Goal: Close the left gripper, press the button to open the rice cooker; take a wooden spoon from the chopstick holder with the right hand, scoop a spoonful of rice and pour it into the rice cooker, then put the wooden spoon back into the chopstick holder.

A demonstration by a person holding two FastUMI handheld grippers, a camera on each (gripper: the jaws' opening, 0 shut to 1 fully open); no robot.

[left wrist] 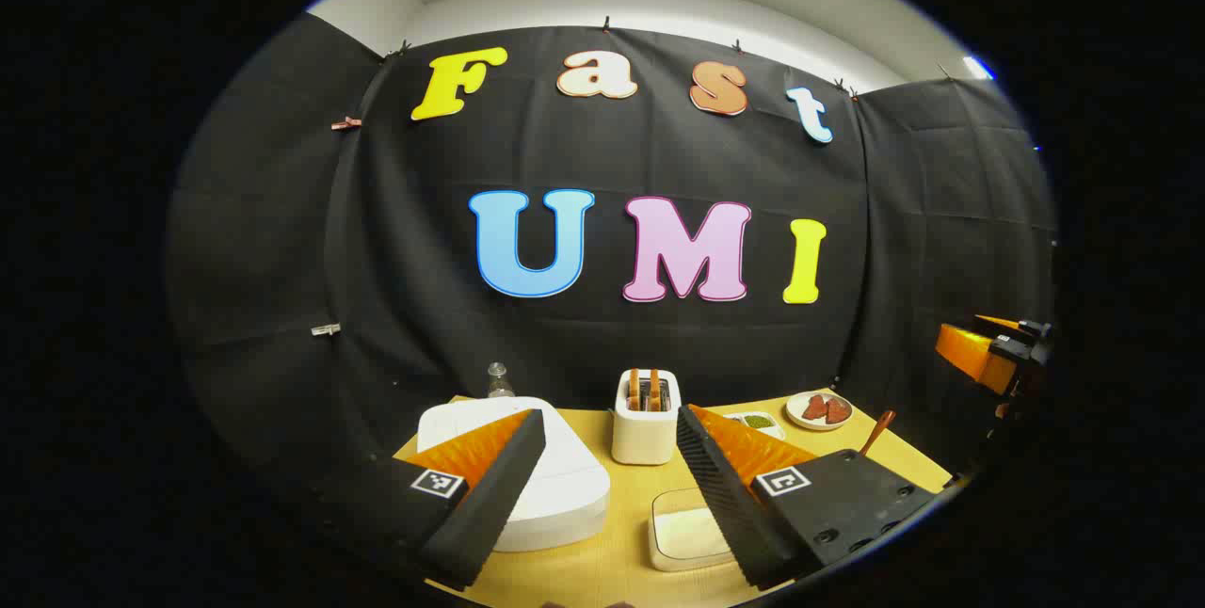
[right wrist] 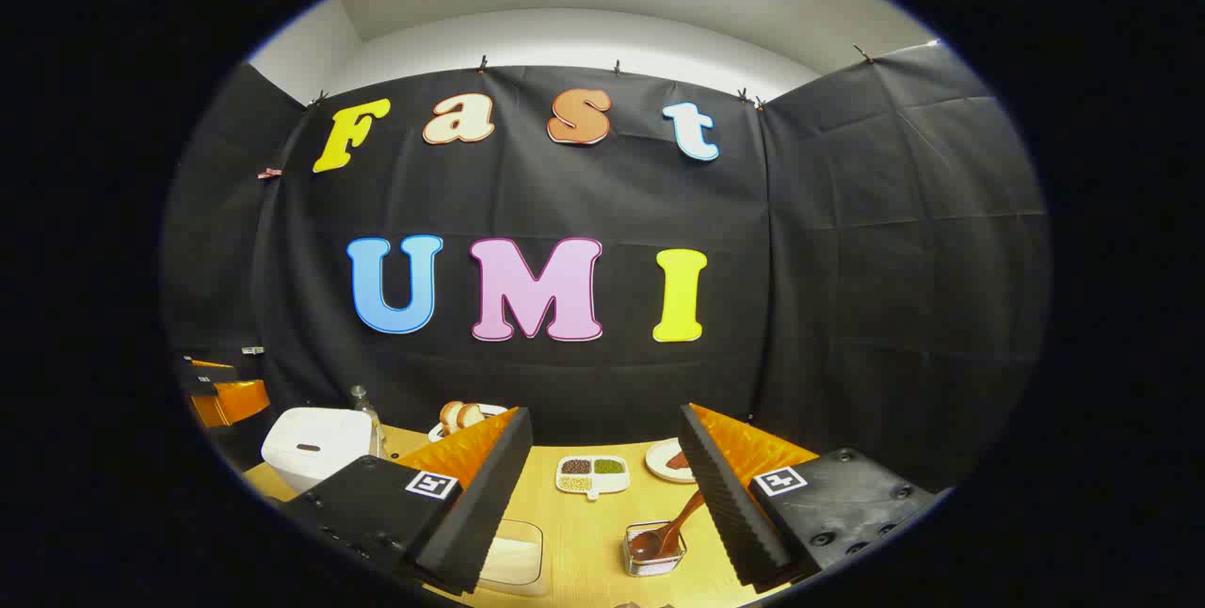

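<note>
Clearly both grippers hovered with jaws apart, holding nothing. Left gripper (left wrist: pixel 610 486) faced the closed rice cooker (left wrist: pixel 527 476), a rigid shell. Right gripper (right wrist: pixel 602 495) faced the wooden spoon (right wrist: pixel 666 528), probably light and stiff, leaning in the clear chopstick holder (right wrist: pixel 654 547); best taken by its handle. Rice tray (left wrist: pixel 687 537) lay on the surface (left wrist: pixel 602 561). Right gripper view showed the cooker's front.
</note>
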